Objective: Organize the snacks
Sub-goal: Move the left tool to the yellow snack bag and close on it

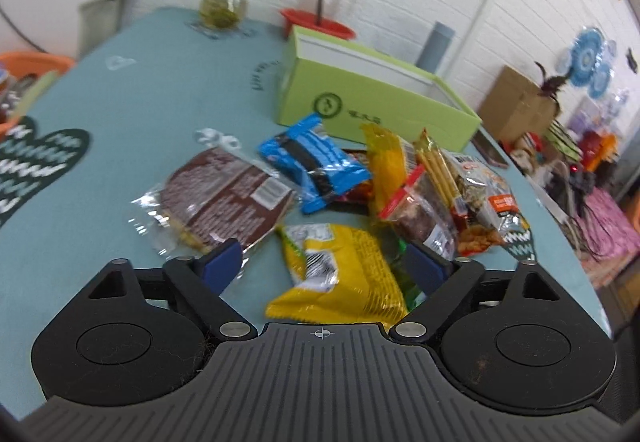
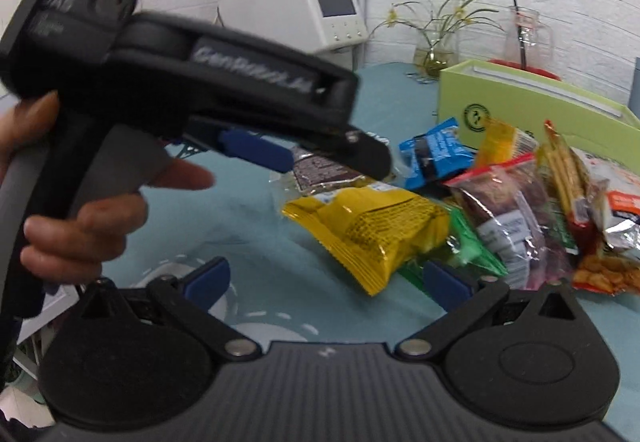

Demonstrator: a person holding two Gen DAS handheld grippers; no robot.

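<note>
1. The teal surface (image 1: 120,114) carries everything: an open green box (image 1: 372,98) at the back, a loose heap of snack packets in front of it.
2. The green box stands with its long side facing the heap, lid off or folded away; it is probably where the snacks go, though motion blur keeps me from seeing inside.
3. The left claw (image 1: 324,266) is spread, nothing pinched, with the yellow snack packet (image 1: 340,274) lying between its blue pads (image 1: 222,262); I judge the step in hand to be the reach for that first packet.
4. The right claw (image 2: 324,278) is also spread and empty, low beside the same yellow packet, a hand (image 2: 80,226) gripping the other tool's handle nearby.
5. The yellow packet lies flat at the heap's near edge, its long axis running roughly toward the left claw.
6. Next move: lower, close across the packet's short width, lift and carry it to the box.
</note>
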